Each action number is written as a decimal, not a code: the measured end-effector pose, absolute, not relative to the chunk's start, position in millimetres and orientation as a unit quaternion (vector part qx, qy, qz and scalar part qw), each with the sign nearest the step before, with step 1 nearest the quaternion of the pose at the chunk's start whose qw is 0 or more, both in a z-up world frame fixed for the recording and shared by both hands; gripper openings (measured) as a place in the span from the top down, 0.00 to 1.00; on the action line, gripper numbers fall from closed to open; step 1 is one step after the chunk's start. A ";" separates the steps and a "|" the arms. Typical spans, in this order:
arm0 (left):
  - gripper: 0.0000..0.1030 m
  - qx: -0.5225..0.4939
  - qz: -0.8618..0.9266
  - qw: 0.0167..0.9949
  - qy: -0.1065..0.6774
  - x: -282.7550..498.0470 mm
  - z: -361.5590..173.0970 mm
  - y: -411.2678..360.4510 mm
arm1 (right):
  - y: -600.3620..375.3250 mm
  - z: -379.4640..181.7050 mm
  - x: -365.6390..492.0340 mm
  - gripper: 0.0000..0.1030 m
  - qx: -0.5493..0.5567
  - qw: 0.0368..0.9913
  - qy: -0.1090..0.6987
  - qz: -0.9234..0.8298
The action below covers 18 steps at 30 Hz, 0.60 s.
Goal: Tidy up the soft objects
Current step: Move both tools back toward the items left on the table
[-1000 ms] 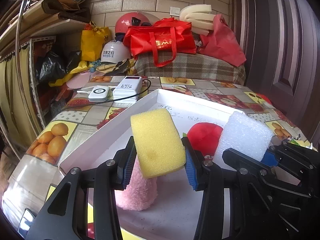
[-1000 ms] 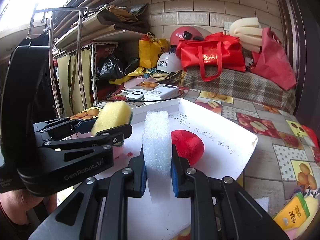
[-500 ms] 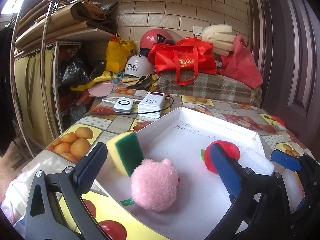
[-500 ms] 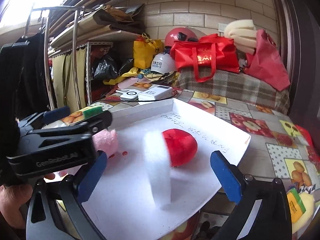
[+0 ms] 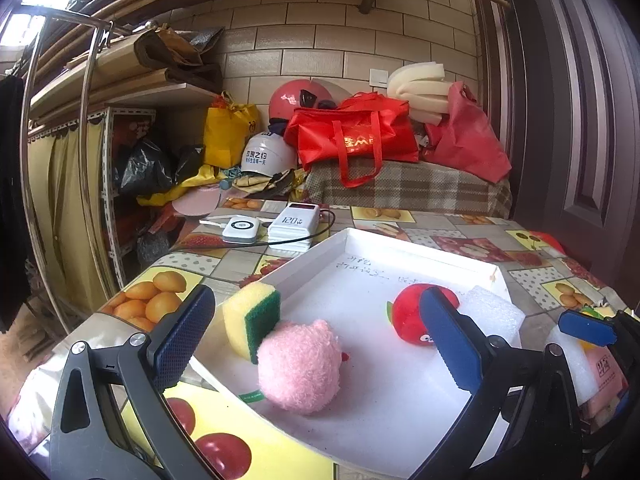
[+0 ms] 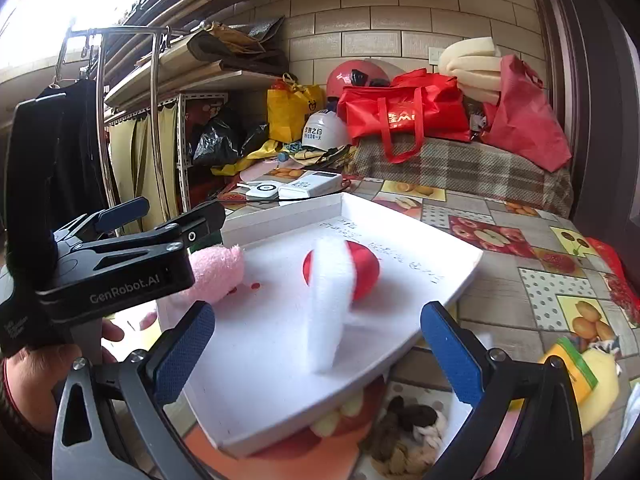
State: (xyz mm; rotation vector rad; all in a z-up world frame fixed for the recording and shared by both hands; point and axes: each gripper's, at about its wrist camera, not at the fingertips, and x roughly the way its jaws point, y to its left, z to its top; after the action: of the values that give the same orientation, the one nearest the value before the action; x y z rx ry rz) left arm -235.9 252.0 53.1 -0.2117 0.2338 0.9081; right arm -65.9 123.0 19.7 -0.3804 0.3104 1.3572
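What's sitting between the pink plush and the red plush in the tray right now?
Nothing: in the left wrist view, only bare white tray floor separates the pink plush from the red plush.

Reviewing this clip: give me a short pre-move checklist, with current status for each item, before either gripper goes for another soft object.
1. Left gripper open and holding nothing: ok.
2. Right gripper open and holding nothing: ok.
3. Yellow-green sponge inside the white tray, at its near-left wall beside the pink plush: ok.
4. White foam block settled: cannot tell; it stands on end, blurred, in front of the red plush.
5. Soft items left outside the tray: not ok; a yellow plush lies on the table to the right.
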 end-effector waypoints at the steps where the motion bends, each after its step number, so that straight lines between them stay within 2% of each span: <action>1: 0.00 -0.102 0.433 0.889 0.114 -236.2 53.1 249.3 | 117.5 19.4 -66.8 0.00 -0.179 0.750 0.139 0.621; 8: 0.00 -0.071 0.351 0.925 0.125 -228.4 55.0 207.3 | 65.9 21.2 -63.4 0.00 -0.208 0.752 0.109 0.616; 11: 0.00 -0.045 0.295 0.944 0.140 -216.9 56.1 180.9 | 41.2 24.0 -43.2 0.00 -0.213 0.762 0.129 0.598; 15: 0.00 -0.029 0.222 0.959 0.173 -197.5 55.0 153.2 | 4.2 29.0 11.3 0.00 -0.154 0.794 0.186 0.557; 18: 0.00 -0.024 0.183 0.965 0.189 -187.4 54.1 136.5 | -21.5 32.7 47.4 0.00 -0.131 0.834 0.198 0.499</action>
State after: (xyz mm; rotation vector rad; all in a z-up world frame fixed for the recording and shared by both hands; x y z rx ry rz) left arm -187.4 136.5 54.1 -0.0490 0.3828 0.3698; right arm 47.4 -21.5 32.7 -0.2779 0.4198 1.0570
